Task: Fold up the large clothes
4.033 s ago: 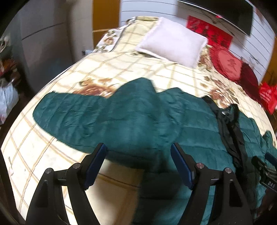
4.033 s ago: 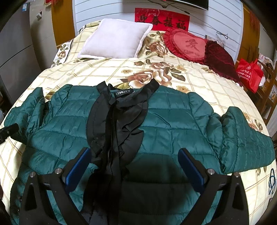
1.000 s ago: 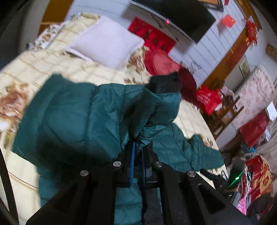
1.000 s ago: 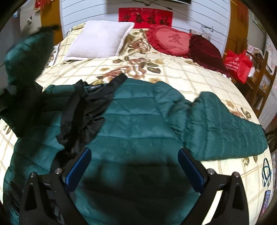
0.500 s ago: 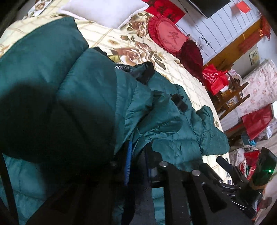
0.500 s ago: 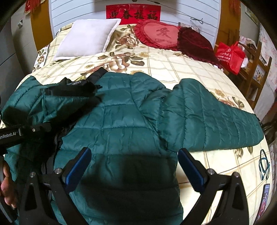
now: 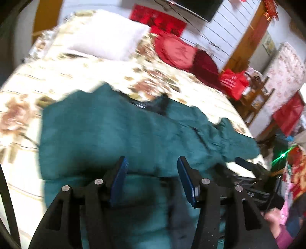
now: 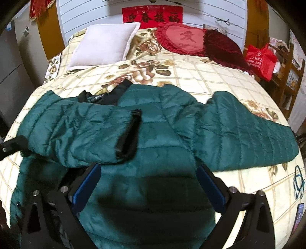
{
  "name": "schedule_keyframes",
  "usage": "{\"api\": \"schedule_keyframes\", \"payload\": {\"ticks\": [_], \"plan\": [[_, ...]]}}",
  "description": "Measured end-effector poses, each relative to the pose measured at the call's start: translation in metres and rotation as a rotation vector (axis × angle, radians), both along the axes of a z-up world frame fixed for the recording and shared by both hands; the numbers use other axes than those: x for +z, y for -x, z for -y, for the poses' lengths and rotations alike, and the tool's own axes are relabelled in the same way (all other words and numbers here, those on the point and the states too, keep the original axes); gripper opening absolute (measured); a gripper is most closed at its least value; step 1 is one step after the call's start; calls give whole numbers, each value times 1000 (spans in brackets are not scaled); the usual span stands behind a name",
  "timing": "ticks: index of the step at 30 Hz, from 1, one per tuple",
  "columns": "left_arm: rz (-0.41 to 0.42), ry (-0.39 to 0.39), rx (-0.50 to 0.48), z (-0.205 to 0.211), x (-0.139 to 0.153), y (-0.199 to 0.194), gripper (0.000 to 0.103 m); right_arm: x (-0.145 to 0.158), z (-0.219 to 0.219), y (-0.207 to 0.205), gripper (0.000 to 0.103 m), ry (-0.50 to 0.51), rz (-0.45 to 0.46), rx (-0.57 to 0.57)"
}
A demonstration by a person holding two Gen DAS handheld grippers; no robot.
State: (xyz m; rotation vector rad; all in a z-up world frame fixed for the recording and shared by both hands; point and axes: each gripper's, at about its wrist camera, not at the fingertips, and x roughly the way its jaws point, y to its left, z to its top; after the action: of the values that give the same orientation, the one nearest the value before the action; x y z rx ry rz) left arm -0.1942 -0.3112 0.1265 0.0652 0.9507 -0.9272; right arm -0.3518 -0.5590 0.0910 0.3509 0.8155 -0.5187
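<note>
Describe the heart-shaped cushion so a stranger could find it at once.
Start at the head of the bed with the floral checked bedspread, under the red banner. Right of the pale square pillow lies the red heart-shaped cushion. Its ruffled edge and embroidered character distinguish it from the plain dark-red velvet cushion alongside.

One green jacket (image 8: 153, 145) lies under the fingers, with two sleeves: one (image 8: 80, 132) folded across it ahead of the left finger, one (image 8: 244, 134) spread out beyond the right finger. Far ahead are three cushions: one white (image 8: 105, 46), one red heart-shaped (image 8: 181, 38), one dark red (image 8: 223, 49). One red bag (image 8: 260, 59) stands far right.
</note>
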Motion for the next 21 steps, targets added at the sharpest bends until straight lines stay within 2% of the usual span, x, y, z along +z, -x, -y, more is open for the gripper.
{"api": "schedule_keyframes", "payload": {"ticks": [4, 9, 11, 13, 15, 18, 21], "plan": [[72, -61, 102, -34, 0, -24, 35, -6, 4, -18, 102, -74, 22, 9], [22, -102, 239, -69, -24, -60, 35, -24, 13, -53, 101, -178, 30, 34], [-13, -111, 283, -79, -35, -70, 35, -35, 17, -66, 90, -219, 20, 36], [-48, -111, 312, -85, -44, -77, 35, -45, 22, -74, 43, -297, 38, 54], [-64, -113, 331, -90, -49, -80, 35, -42, 22, -74, 24, -317, 73, 78], [-56, -116, 339, -92, -48, -82, 35, -17, 16, -63, 19, -188, 110, 105], [-41, -103, 335, -88, -43, -83, 35, 6, 21, -45, 18, -66, 130, 75]]}}
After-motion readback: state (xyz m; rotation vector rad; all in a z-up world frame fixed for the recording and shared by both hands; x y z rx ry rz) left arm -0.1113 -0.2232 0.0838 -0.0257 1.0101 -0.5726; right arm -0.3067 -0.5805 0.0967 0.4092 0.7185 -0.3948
